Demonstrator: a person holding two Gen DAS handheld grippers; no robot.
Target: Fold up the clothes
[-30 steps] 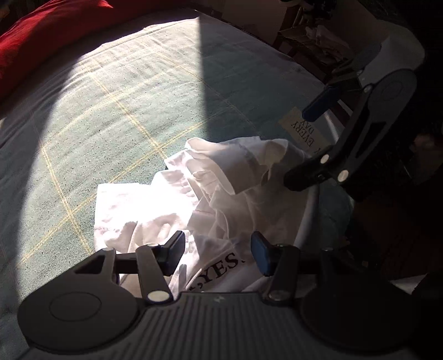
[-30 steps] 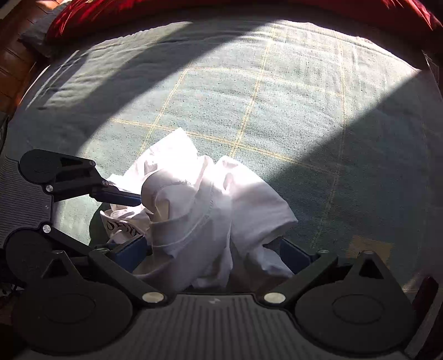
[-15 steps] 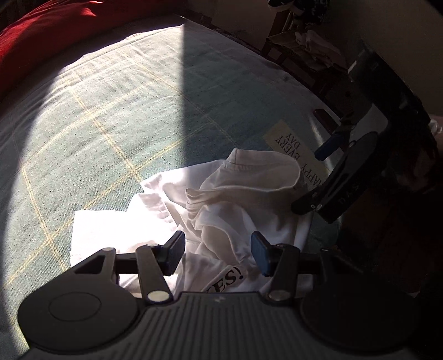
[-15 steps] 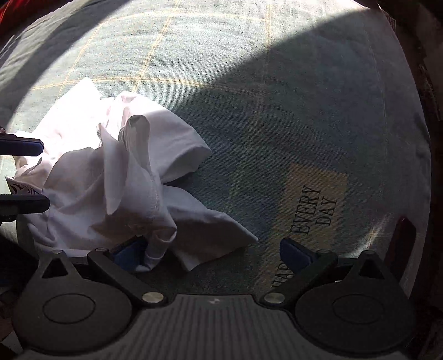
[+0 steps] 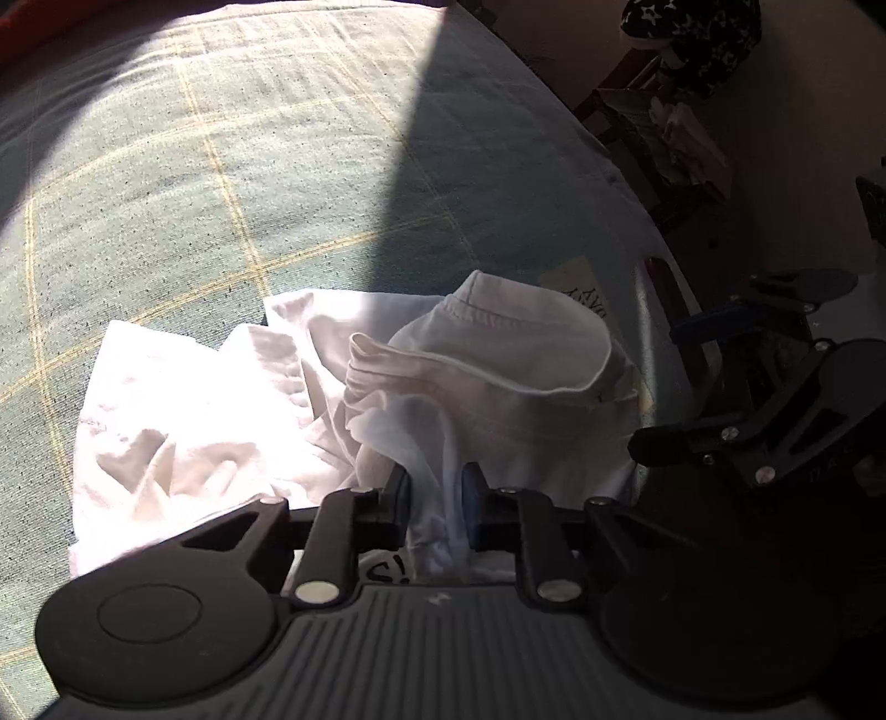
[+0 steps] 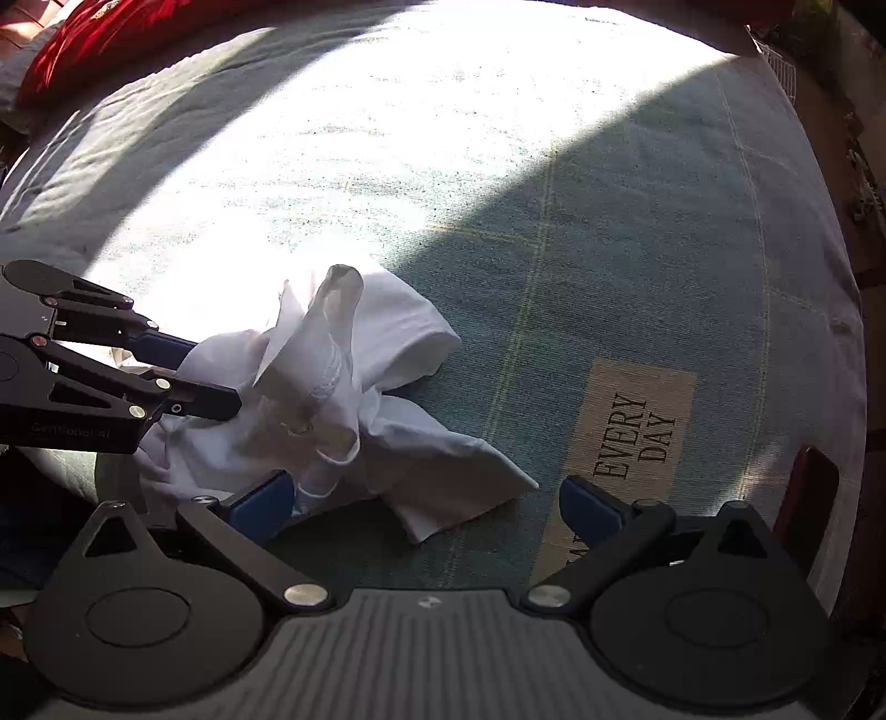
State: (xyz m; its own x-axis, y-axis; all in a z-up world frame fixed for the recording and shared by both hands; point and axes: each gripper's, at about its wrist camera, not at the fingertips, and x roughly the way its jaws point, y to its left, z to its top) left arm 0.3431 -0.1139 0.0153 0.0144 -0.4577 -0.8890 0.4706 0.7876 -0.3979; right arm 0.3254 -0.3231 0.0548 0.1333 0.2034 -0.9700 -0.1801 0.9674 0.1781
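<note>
A crumpled white T-shirt (image 5: 221,421) with black print lies on a green checked bedspread (image 5: 221,166). It also shows in the right wrist view (image 6: 387,343). My left gripper (image 5: 434,507) is shut on a bunched fold of the shirt's near edge; it shows from the side in the right wrist view (image 6: 213,376). My right gripper (image 6: 423,501) is open, its left finger touching the shirt's near edge, nothing held. It appears at the right of the left wrist view (image 5: 659,382).
A tan label reading "EVERY DAY" (image 6: 637,426) is sewn on the bedspread right of the shirt. Red pillows (image 6: 111,33) lie at the far side. The bed edge and dark furniture (image 5: 664,138) are at the right. Sunlight covers part of the bedspread.
My left gripper has shut on the shirt's near fold. My right gripper has pulled back to the right and stays open; the shirt has dropped from its raised bunch.
</note>
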